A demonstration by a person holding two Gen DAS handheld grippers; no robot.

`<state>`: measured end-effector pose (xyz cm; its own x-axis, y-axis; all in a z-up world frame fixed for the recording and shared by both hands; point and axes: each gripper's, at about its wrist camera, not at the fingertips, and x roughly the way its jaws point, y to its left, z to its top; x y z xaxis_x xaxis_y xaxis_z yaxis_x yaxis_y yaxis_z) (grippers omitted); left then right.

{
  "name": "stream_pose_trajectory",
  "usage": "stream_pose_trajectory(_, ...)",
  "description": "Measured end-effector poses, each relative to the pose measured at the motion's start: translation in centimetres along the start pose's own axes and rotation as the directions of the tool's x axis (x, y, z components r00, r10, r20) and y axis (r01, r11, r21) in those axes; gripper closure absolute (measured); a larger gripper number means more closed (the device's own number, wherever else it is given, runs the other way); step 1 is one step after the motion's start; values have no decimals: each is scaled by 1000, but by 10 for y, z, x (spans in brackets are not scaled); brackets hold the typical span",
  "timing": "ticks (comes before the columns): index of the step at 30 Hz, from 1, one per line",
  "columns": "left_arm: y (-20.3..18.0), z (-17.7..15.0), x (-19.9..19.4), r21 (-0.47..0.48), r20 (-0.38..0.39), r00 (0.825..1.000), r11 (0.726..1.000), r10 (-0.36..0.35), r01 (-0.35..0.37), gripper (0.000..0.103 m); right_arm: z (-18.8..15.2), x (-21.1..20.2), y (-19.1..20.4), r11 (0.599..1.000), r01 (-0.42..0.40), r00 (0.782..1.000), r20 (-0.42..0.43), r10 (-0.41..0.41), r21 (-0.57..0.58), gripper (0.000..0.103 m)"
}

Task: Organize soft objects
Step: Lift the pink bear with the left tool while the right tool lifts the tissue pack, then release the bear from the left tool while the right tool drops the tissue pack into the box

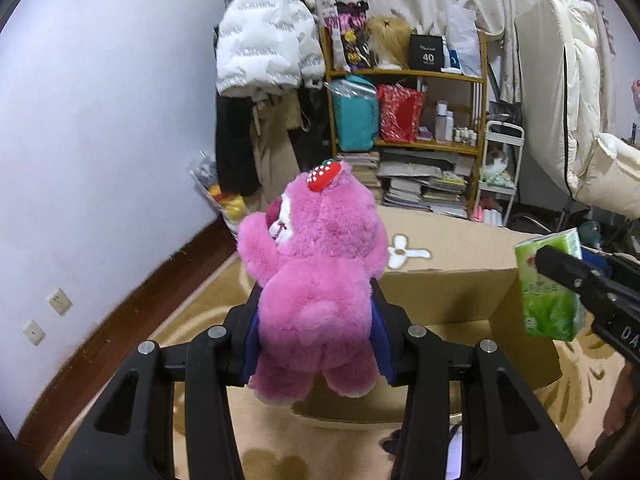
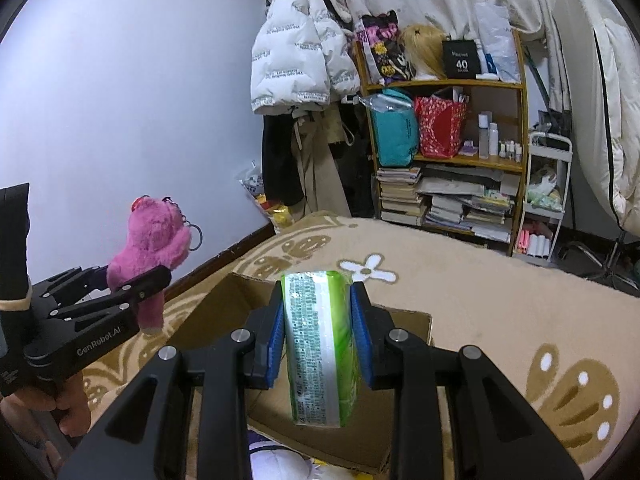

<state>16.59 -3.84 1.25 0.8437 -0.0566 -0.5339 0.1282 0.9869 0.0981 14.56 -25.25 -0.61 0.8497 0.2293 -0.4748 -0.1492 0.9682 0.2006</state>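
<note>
My left gripper [image 1: 316, 320] is shut on a pink plush bear [image 1: 320, 276] with a red strawberry on its head, held upright in the air above the near-left side of an open cardboard box [image 1: 452, 292]. My right gripper [image 2: 318, 320] is shut on a green tissue pack [image 2: 320, 344], held upright over the box [image 2: 408, 320]. In the left wrist view the tissue pack [image 1: 550, 288] shows at the right. In the right wrist view the bear [image 2: 154, 248] and the left gripper [image 2: 136, 292] show at the left.
The box sits on a beige carpet [image 2: 500, 292] with brown and white flower patterns. A white wall [image 1: 100, 120] runs along the left. At the back stand a wooden shelf [image 1: 408, 112] with bags and books, a hanging white jacket [image 1: 264, 32] and a white cart [image 1: 500, 172].
</note>
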Motion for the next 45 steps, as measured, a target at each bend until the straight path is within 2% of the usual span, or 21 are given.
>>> stream_pose_trajectory(7, -9, -8, 30, -3, -66, 996, 999, -54, 54, 58, -16, 17, -11, 999, 1, 998, -56, 1, 32, 71)
stream_pose_trajectory(11, -16, -14, 43, -2, -115, 988, 995, -102, 103, 58, -24, 24, -14, 999, 6, 996, -88, -3, 38, 71)
stream_pose_trajectory(23, -28, -33, 61, 12, -211, 970, 992, -122, 128, 55, -31, 35, -24, 998, 4, 991, -131, 6, 70, 68)
stream_pose_trajectory(27, -31, -36, 64, 19, -226, 967, 992, -115, 122, 45, -33, 32, -24, 997, -3, 991, -133, 13, 79, 68)
stream_pose_trajectory(31, -32, -36, 62, 36, -225, 971, 995, -87, 97, 39, -30, 26, -25, 997, 0, 992, -129, 10, 75, 68)
stream_pose_trajectory(33, -31, -36, 62, 34, -231, 970, 995, -81, 91, 34, -29, 23, -24, 997, -2, 992, -126, 11, 74, 65)
stream_pose_trajectory(35, -29, -35, 59, 24, -232, 969, 996, -79, 87, 27, -28, 18, -24, 997, 2, 993, -119, 7, 73, 52)
stream_pose_trajectory(37, -26, -34, 55, 21, -226, 971, 996, -75, 82, 15, -27, 11, -24, 997, -1, 994, -108, 9, 78, 41)
stream_pose_trajectory(39, -24, -31, 48, 21, -213, 975, 997, -71, 77, 9, -26, 5, -24, 997, 4, 995, -98, 5, 83, 31)
stream_pose_trajectory(41, -21, -28, 41, 16, -207, 976, 998, -61, 66, 8, -25, -2, -25, 996, 6, 996, -90, 3, 94, 18)
stream_pose_trajectory(45, -14, -25, 26, 0, -200, 979, 999, -44, 45, 5, -25, -17, -25, 993, 3, 998, -68, 5, 119, 4)
